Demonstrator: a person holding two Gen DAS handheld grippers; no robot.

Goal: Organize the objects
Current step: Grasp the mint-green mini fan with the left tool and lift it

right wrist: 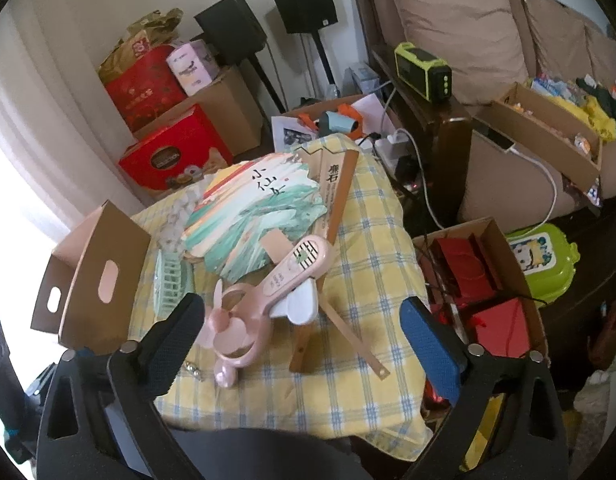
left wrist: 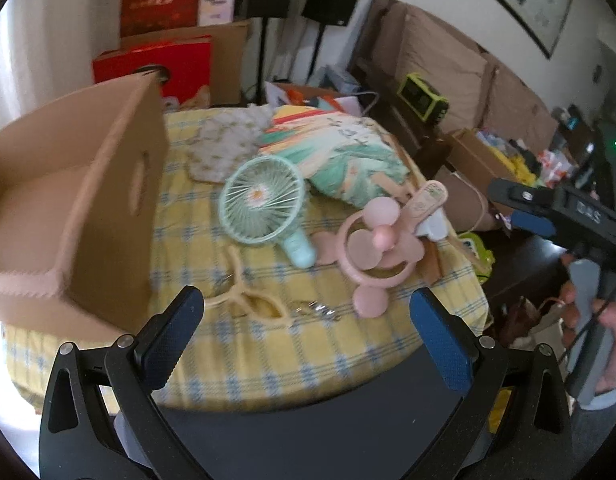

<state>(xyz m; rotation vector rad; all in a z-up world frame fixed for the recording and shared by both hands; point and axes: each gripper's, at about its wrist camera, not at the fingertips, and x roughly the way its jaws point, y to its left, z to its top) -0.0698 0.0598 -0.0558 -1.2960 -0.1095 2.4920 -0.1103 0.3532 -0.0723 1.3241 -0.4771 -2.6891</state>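
Left wrist: pink fan (left wrist: 374, 240) beyond spread left tool (left wrist: 308, 320).

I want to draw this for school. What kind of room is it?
Probably a living room at home: a brown sofa with cushions, speakers on stands, and a table with a yellow checked cloth holding fans.

Cardboard box (left wrist: 80, 204) on table (left wrist: 316, 352), left of my view. Caged fan (left wrist: 262, 200) just right of box; bladed fan (left wrist: 374, 240) right of that, near table's right edge. Paper fan (left wrist: 344, 148) behind both. Keys (left wrist: 320, 309) before them, between my left fingers (left wrist: 172, 336). Sofa (left wrist: 448, 64) beyond table, right.
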